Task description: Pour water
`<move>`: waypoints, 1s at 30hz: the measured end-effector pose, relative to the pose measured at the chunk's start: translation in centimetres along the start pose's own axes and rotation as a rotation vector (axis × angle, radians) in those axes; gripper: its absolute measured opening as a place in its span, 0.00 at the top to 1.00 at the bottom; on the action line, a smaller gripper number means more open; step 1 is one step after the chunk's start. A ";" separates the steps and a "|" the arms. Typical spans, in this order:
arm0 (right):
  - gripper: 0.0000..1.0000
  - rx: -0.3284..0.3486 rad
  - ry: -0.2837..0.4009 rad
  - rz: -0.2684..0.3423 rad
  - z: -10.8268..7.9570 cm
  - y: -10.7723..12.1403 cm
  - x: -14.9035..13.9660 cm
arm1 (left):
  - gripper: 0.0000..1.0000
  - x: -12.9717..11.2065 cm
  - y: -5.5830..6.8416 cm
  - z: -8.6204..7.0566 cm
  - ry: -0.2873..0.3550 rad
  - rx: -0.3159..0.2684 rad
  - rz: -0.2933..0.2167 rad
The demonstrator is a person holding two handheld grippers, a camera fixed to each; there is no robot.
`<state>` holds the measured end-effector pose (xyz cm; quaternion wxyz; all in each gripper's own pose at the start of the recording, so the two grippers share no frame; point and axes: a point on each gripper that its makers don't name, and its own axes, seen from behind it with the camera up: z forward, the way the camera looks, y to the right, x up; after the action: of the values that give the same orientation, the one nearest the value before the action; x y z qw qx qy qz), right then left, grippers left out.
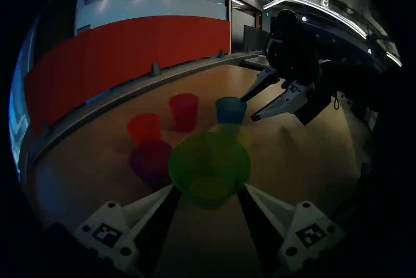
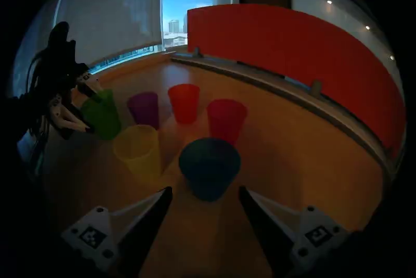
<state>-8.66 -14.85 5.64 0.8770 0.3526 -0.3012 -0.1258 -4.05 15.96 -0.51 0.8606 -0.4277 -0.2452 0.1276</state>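
Over wooden tabletop [image 2: 312, 174] — left gripper [image 1: 209, 188] clamps green cup [image 1: 209, 166], right gripper [image 2: 204, 189] stands spread astride blue cup [image 2: 209, 163] without touching — thin plastic, probably light and squashy, so grip mid-wall gently.

Leaving bare table [image 2: 312, 174] wide open on the side toward the red partition [image 2: 322, 54]. Crowding the middle tightly, with purple cup [image 1: 151, 161] just beside green cup [image 1: 209, 168] and yellow cup [image 1: 232, 132] close behind. Closing off the far side with the right gripper [image 1: 248, 109] beside blue cup [image 1: 231, 110].
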 end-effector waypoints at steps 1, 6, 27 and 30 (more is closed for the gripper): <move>0.01 0.001 -0.001 0.001 0.2 0.0 0.0 | 0.23 0.1 0.0 -0.1 0.003 0.001 -0.001; 0.01 0.006 -0.006 0.004 1.2 0.0 0.2 | 0.23 0.4 -0.2 -0.5 0.015 0.008 -0.006; 0.01 0.003 -0.025 0.019 3.8 0.3 0.2 | 0.23 1.8 -0.9 -1.6 0.089 0.026 -0.044; 0.01 0.001 -0.025 0.017 3.8 0.4 0.3 | 0.23 2.0 -1.0 -1.7 0.096 0.027 -0.045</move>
<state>-10.75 -16.81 8.20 0.8739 0.3491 -0.3153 -0.1223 -1.50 15.09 0.05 0.8797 -0.4161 -0.2114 0.0907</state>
